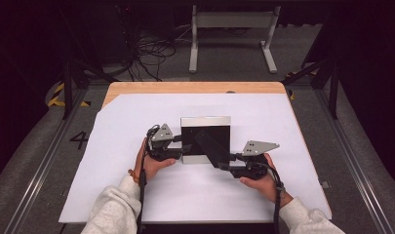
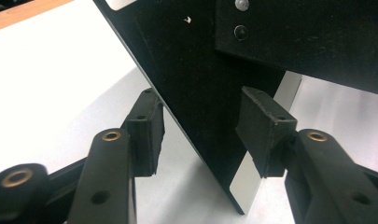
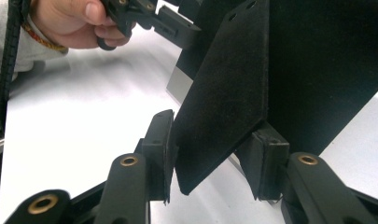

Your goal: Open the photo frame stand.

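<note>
Clearance around my two grippers, white sheet (image 1: 195, 195)

The black panel (image 1: 207, 139) and its stiff flap (image 3: 224, 98) are blocking the middle between my left gripper (image 1: 185, 147) and right gripper (image 1: 223, 159); open sheet is lying wide toward both edges and the far side.

A frame lying mid-table between the two grippers.

The frame (image 1: 205, 140) is resting on a paper sheet (image 1: 136, 122) that is covering most of the table (image 1: 195, 87), its stand flap (image 1: 212, 148) rising from its back toward the person's right. The left gripper (image 1: 181, 148) is reaching in at the frame's left edge, which is sitting between its jaws. The right gripper (image 1: 223, 161) is coming from the near right, the flap's corner sitting between its jaws. Beyond the table's far edge a bench (image 1: 231, 22) is standing on the floor.
</note>
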A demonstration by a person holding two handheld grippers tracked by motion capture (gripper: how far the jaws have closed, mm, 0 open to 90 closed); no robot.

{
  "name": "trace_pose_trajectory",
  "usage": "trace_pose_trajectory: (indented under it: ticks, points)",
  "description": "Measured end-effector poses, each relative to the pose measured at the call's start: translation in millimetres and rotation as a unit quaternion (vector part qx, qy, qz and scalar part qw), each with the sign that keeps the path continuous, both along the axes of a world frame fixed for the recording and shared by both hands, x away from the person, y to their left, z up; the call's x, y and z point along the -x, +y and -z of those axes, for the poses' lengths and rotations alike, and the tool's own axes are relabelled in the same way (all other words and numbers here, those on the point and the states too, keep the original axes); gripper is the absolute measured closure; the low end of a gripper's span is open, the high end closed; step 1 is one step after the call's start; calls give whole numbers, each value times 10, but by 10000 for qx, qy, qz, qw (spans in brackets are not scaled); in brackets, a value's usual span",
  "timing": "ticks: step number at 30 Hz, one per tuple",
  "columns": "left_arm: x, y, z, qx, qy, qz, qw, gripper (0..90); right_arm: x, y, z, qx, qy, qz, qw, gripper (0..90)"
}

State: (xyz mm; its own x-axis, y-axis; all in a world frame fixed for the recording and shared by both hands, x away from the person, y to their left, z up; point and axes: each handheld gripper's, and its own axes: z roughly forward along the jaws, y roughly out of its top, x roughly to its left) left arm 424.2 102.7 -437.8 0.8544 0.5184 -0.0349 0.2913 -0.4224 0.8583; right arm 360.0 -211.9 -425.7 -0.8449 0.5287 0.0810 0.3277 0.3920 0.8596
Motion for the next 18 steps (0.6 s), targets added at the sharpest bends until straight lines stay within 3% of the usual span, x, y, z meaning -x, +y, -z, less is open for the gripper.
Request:
trace_pose_trajectory:
  ticks: [18]
  points:
    - [64, 44, -53, -10, -106, 104, 9999, 607, 64, 46, 1, 551, -54, -222, 9982, 590]
